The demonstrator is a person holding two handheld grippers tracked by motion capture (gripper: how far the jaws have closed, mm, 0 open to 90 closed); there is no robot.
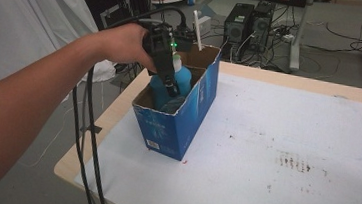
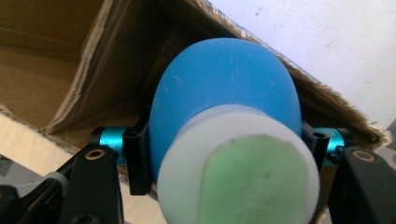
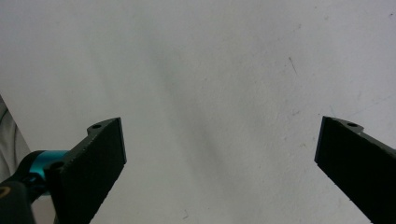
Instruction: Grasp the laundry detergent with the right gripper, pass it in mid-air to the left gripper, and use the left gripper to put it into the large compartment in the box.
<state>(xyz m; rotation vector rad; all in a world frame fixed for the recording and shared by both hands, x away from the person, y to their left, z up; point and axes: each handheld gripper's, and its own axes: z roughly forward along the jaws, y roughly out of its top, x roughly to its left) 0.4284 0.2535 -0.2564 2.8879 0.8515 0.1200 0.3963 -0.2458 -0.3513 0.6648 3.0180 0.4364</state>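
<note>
A blue cardboard box [image 1: 196, 101] stands open-topped near the table's left edge. Inside it stands a blue bottle [image 1: 184, 78] with a white cap [image 1: 176, 60]. My left gripper [image 1: 170, 87] reaches down into the box and is shut on the bottle. In the left gripper view the blue bottle [image 2: 224, 88] with its white, green-topped cap [image 2: 240, 168] sits between the two jaws, pressed on both sides, with the brown box wall [image 2: 93, 60] behind. My right gripper [image 3: 219, 163] is open over the bare white tabletop [image 3: 210, 70], nothing between its jaws.
The white table [image 1: 284, 157] stretches right of the box, with dark smudges [image 1: 293, 162] on it. A white stick [image 1: 197, 31] pokes up behind the box. Computer towers [image 1: 249, 23] and cables lie on the floor beyond. Black cables [image 1: 87, 143] hang off the table's left edge.
</note>
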